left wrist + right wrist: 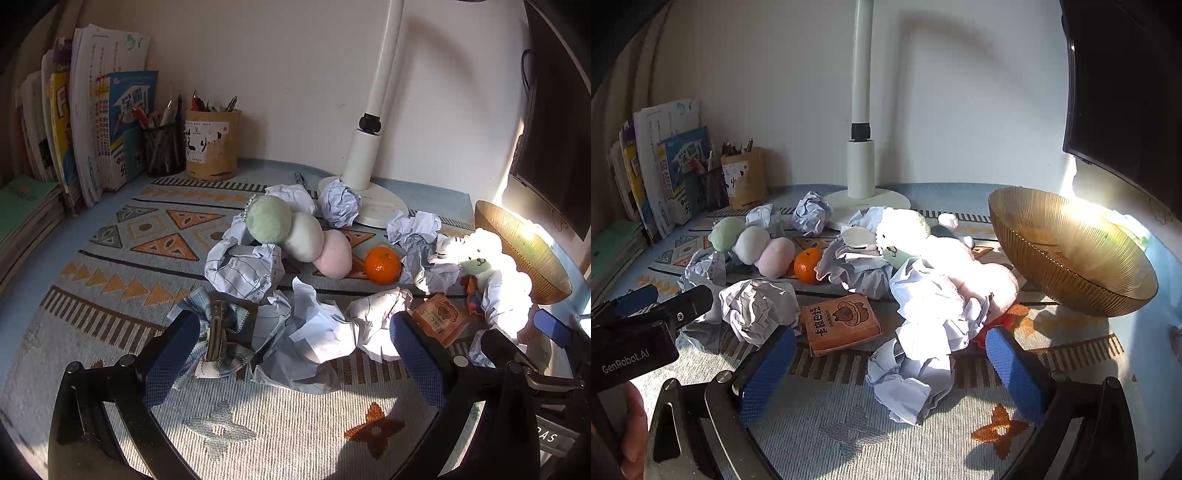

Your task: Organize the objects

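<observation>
crumpled paper balls point(306, 343) lie scattered over the patterned mat in the middle of the bench, mixed with a tangerine point(382, 264), a three-ball plush toy point(295, 236), a white bear point(905, 240) and an orange box point(840, 323); probably a deliberate mess to sort. an amber bowl point(1071, 258) sits empty at the right edge, likely the collecting spot. the left tongs point(291, 363) hang open and low over the nearest paper ball, holding nothing. the right tongs point(892, 363) hang open beside them, level, straddling another wad.
</observation>
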Demonstrator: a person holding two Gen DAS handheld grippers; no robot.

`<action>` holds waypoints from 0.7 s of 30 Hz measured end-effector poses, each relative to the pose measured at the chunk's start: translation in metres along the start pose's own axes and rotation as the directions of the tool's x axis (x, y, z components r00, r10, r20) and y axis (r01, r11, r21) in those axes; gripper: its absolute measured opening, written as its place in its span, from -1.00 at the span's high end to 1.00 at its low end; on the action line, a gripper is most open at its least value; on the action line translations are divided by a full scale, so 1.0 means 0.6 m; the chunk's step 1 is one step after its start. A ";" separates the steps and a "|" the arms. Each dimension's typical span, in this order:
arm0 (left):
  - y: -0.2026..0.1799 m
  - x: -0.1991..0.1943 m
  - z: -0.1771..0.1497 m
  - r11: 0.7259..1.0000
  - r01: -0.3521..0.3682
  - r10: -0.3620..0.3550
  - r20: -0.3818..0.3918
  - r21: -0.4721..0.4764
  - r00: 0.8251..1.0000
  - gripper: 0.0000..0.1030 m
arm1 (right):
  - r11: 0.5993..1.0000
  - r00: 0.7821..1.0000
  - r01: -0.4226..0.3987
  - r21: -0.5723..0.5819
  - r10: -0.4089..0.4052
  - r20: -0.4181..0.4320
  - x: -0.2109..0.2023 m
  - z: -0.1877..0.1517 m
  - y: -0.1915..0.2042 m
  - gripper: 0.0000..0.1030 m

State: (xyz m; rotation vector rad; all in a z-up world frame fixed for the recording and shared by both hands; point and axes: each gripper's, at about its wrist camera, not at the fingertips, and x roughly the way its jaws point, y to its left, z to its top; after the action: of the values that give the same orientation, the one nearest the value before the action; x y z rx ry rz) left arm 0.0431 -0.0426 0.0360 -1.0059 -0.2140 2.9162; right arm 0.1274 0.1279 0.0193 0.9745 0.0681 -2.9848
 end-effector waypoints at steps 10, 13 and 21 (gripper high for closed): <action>-0.004 -0.002 -0.002 1.000 -0.005 0.005 0.004 0.007 1.000 -0.99 | 1.000 1.000 0.002 -0.007 -0.002 -0.005 0.001 -0.001 0.002 -1.00; -0.004 -0.002 -0.001 1.000 -0.004 0.004 0.004 0.004 1.000 -0.99 | 1.000 1.000 0.003 -0.008 -0.003 -0.008 0.002 -0.001 0.002 -1.00; -0.003 -0.002 -0.001 1.000 -0.004 0.004 0.004 0.003 1.000 -0.99 | 1.000 1.000 0.003 -0.009 -0.003 -0.009 0.003 -0.001 0.003 -1.00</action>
State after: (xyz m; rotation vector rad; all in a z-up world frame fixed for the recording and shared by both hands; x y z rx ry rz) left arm 0.0442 -0.0410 0.0365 -1.0016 -0.2086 2.9210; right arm 0.1266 0.1264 0.0176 0.9885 0.0836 -2.9799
